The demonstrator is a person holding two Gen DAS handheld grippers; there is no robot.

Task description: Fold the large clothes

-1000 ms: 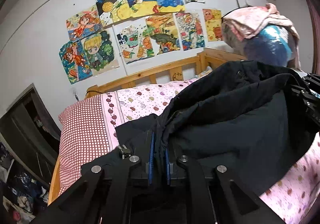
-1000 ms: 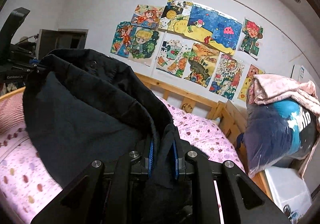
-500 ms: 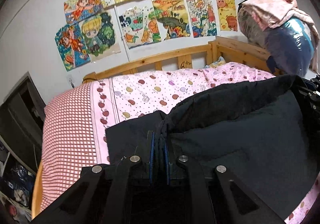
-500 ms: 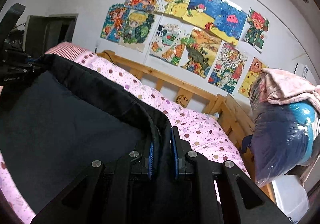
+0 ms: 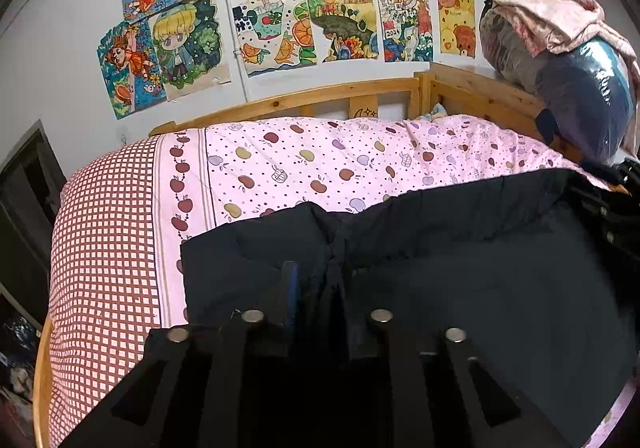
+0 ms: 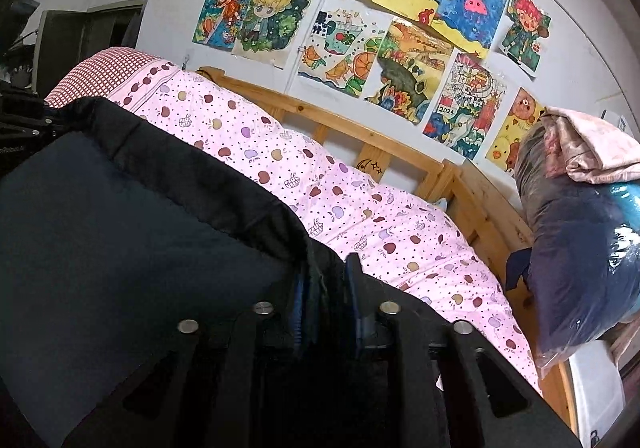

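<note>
Black fabric fills the space ahead of you: the garment [image 5: 480,288] lies on the bed [image 5: 320,168], its folded edge pinched in your left tongs [image 5: 316,288] and, at the other end, clamped in your right tongs [image 6: 324,288].

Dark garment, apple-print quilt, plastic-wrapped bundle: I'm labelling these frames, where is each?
dark garment [image 5: 500,288], left wrist view, flat panel.
apple-print quilt [image 5: 340,164], left wrist view, bare middle.
plastic-wrapped bundle [image 6: 576,268], right wrist view, dark side.

The dark navy garment [image 5: 500,288] lies spread across the bed.
</note>
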